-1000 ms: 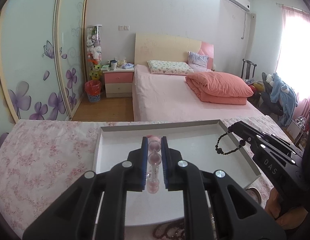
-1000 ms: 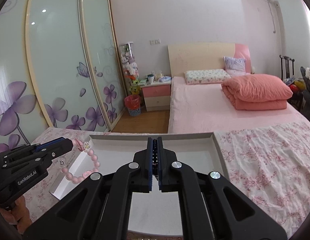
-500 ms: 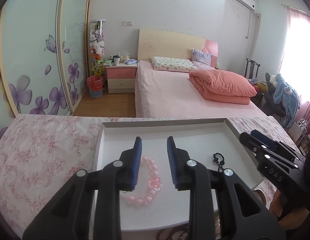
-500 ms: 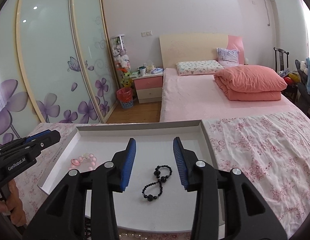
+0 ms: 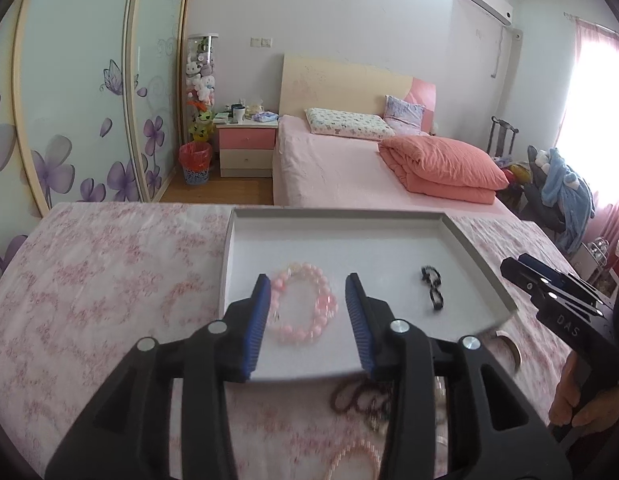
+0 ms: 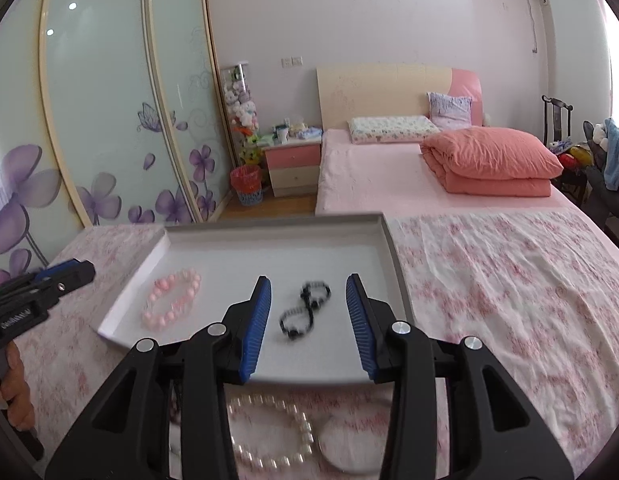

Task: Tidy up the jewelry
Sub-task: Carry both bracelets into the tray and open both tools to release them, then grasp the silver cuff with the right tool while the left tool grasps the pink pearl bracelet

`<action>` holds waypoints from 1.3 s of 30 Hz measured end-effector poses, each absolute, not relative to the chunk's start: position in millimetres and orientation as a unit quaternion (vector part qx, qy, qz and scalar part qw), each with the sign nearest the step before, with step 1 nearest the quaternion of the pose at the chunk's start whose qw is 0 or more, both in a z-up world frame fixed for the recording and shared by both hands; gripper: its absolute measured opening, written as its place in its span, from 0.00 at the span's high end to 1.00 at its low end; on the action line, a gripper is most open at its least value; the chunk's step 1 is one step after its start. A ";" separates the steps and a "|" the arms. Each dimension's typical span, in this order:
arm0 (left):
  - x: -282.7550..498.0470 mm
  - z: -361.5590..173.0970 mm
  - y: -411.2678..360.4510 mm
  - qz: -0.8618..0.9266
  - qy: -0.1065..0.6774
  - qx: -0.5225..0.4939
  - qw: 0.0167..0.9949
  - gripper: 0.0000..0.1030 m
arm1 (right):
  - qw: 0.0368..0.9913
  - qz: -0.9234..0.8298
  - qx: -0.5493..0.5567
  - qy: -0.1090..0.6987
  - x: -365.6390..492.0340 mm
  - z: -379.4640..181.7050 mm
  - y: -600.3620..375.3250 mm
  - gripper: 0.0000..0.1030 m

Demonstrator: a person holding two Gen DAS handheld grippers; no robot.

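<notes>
A shallow white tray [image 5: 349, 216] [image 6: 277, 226] lies on the flowered tablecloth. A pink bead bracelet [image 5: 303, 304] [image 6: 171, 298] lies in its left part. A black bead bracelet [image 5: 431, 292] [image 6: 305, 308] lies in its right part, twisted into a figure eight. My left gripper [image 5: 307, 320] is open and empty above the near edge, over the pink bracelet. My right gripper [image 6: 307, 320] is open and empty over the black bracelet. Each gripper also shows from the side in the other's view.
More jewelry lies on the cloth in front of the tray: a white pearl strand [image 6: 269, 432], a dark red bead strand [image 5: 357, 396], a pale pink strand [image 5: 355, 456] and a round bangle [image 5: 509, 350]. A bed [image 5: 349, 168] stands beyond the table.
Both grippers have opened and let go of their bracelets, which now lie in the tray. Both grippers have drawn back toward the near edge and opened wider.
</notes>
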State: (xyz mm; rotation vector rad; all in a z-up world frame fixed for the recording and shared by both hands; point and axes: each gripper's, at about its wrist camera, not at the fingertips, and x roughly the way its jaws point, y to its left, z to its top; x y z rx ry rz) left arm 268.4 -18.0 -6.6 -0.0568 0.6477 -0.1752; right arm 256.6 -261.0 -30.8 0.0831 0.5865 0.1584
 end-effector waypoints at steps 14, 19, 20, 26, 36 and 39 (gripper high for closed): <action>196.9 -38.6 4.7 -0.109 0.365 -0.001 0.924 0.39 | 0.902 0.051 -0.017 0.429 216.6 -88.5 -279.7 0.37; 189.3 -48.3 0.7 -0.115 0.381 0.010 0.917 0.32 | 0.895 0.050 -0.022 0.442 224.2 -99.2 -274.1 0.30; 189.4 -50.1 0.9 -0.116 0.383 0.012 0.916 0.31 | 0.895 0.049 -0.024 0.442 227.5 -98.9 -272.8 0.30; 186.9 -59.4 -3.0 -0.121 0.396 0.017 0.910 0.29 | 0.897 0.048 -0.018 0.438 239.1 -101.7 -274.1 0.30; 186.4 -74.6 -8.7 -0.125 0.420 0.031 0.898 0.29 | 0.900 0.044 -0.011 0.434 225.4 -100.3 -274.7 0.35; 187.2 -78.4 -15.0 -0.126 0.427 0.042 0.895 0.35 | 0.900 0.043 -0.010 0.434 217.9 -100.3 -273.8 0.35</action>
